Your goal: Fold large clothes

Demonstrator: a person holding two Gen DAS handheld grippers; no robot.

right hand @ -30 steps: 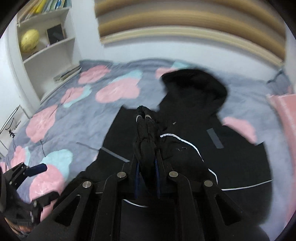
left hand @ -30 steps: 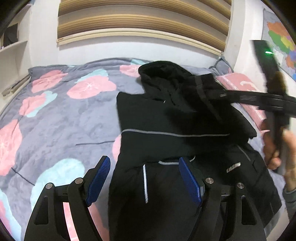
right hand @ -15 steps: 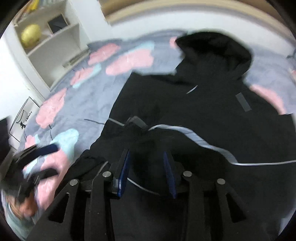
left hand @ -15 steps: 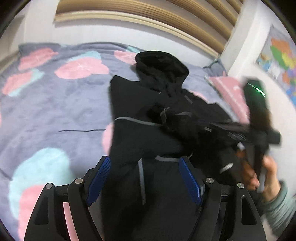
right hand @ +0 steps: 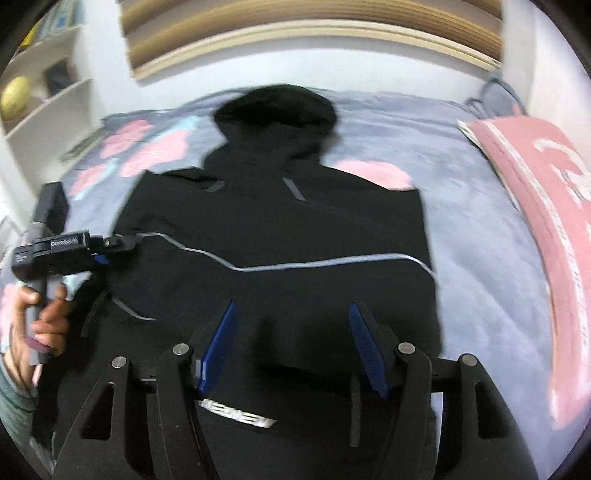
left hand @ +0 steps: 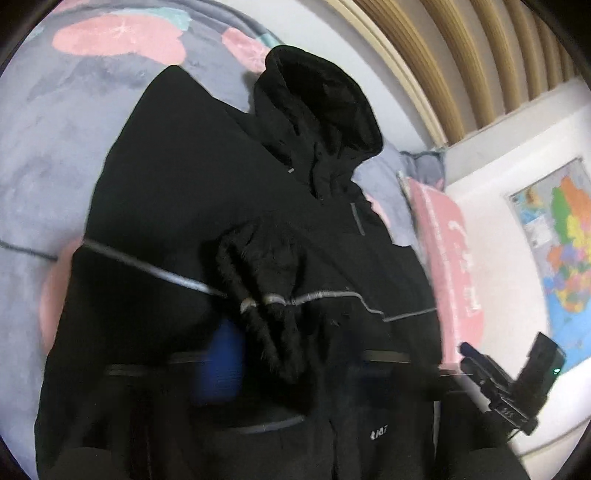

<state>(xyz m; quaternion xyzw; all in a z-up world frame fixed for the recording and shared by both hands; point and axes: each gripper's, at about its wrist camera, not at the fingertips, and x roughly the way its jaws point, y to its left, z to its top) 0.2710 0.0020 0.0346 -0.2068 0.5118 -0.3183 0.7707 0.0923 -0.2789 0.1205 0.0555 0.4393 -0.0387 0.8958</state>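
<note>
A large black hooded jacket [right hand: 280, 229] with thin reflective stripes lies on the bed, hood toward the wall. Both sleeves are folded in over the body. In the left wrist view the jacket [left hand: 192, 206] fills the frame, with a bunched sleeve cuff [left hand: 258, 280] over the middle. My left gripper [right hand: 114, 249] shows at the jacket's left edge in the right wrist view; in its own view it is blurred, with a blue pad [left hand: 221, 365] beside the cuff. My right gripper [right hand: 291, 347] is open and empty above the jacket's lower part.
The bed has a grey cover with pink and blue flowers [right hand: 147, 155]. A pink pillow [right hand: 535, 206] lies along the right side. White shelves [right hand: 44, 103] stand at the left, a slatted headboard [right hand: 295, 33] behind, a wall map [left hand: 554, 258] on the right.
My right gripper has let go of the sleeve it carried across, opened wide and pulled back. My left gripper has moved in close over the jacket.
</note>
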